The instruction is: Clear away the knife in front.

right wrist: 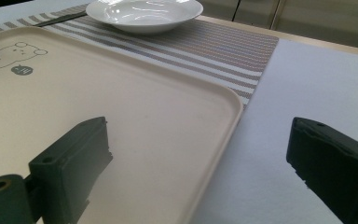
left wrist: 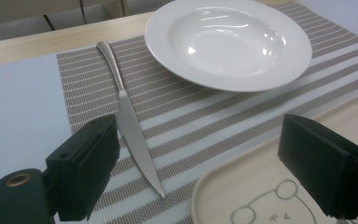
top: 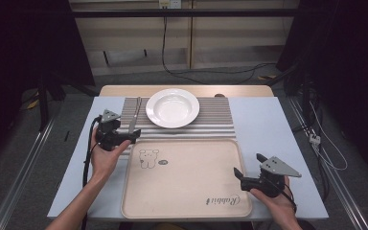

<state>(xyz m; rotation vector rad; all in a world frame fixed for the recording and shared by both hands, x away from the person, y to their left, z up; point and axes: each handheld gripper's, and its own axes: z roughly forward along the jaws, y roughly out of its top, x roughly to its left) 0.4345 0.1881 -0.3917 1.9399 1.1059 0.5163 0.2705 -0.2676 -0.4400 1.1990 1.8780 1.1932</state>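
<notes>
1. The left gripper (top: 135, 135) hovers released, jaws spread wide, over the near left corner of the grey-and-white striped woven placemat (top: 211, 122) on the pale blue counter (top: 268, 139).
2. A slim silver table knife (left wrist: 129, 116) lies flat on that placemat, just left of the round white ceramic soup plate (top: 172, 108); its blade tip points toward the tray, and the gripper's left jaw sits right beside the blade.
3. The beige rectangular plastic tray (top: 187, 187), printed with a small bear, lies against the placemat's near edge.
4. The right gripper (top: 249, 165) is released too, its jaws wide apart astride the tray's right rim, well away from the placemat.
</notes>
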